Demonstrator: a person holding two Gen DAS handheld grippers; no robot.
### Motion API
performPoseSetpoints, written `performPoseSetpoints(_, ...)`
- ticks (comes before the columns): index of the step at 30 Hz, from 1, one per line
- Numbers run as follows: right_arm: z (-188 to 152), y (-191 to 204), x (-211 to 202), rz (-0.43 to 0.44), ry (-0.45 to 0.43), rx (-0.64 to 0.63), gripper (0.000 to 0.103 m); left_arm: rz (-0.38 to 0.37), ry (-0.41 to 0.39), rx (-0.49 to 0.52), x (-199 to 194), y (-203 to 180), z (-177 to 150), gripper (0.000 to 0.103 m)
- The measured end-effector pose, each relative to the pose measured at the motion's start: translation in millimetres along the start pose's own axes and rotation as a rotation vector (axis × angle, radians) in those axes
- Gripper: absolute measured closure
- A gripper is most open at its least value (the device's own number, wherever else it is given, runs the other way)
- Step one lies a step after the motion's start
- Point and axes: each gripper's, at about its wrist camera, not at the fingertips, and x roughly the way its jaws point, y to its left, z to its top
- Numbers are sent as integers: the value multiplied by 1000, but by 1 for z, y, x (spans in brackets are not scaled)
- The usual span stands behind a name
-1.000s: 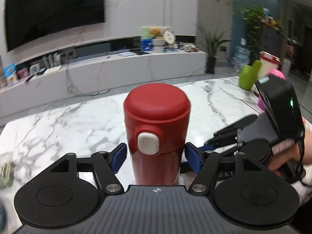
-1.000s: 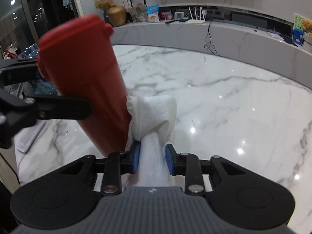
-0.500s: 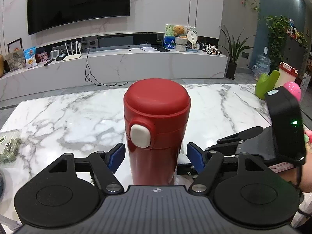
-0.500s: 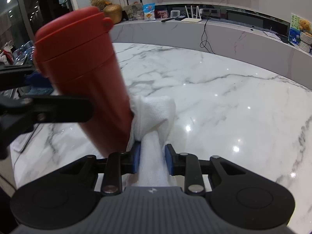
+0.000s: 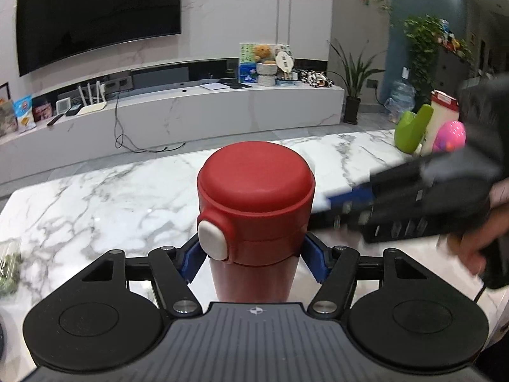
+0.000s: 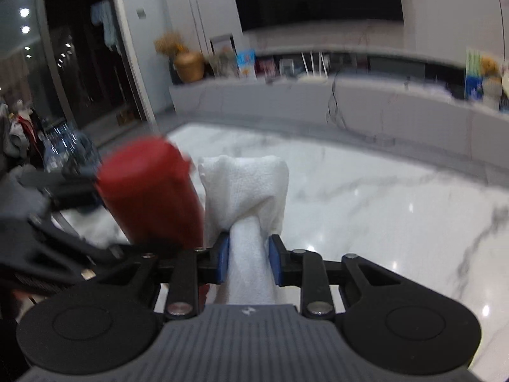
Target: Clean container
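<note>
A red flask point(image 5: 254, 222) with a white button point(image 5: 211, 238) stands upright between the blue pads of my left gripper point(image 5: 253, 262), which is shut on its body below the lid. My right gripper point(image 6: 248, 259) is shut on a folded white cloth point(image 6: 245, 191) and holds it beside the upper part of the flask point(image 6: 149, 194), to the flask's right. In the left wrist view the right gripper point(image 5: 346, 202) is blurred and reaches in from the right at lid height.
The flask is over a white marble table point(image 5: 95, 203). A green object point(image 5: 412, 130), a white jar point(image 5: 440, 114) and a pink ball point(image 5: 451, 135) stand at the table's far right. A small packet point(image 5: 8, 270) lies at the left edge.
The right gripper with the cloth has risen from the flask's lower body to near its lid. The left gripper's view has swung and the flask's button has turned further left.
</note>
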Motion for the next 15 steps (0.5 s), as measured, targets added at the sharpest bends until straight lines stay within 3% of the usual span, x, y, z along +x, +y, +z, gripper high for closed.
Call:
performPoseSetpoints(7, 3, 15, -12, 14, -30, -93, 74, -7, 2, 2, 0, 1, -1, 40)
performPoseSetpoints(15, -15, 18, -1, -11, 78, -149, 74, -6, 4, 5, 0, 1, 0, 40)
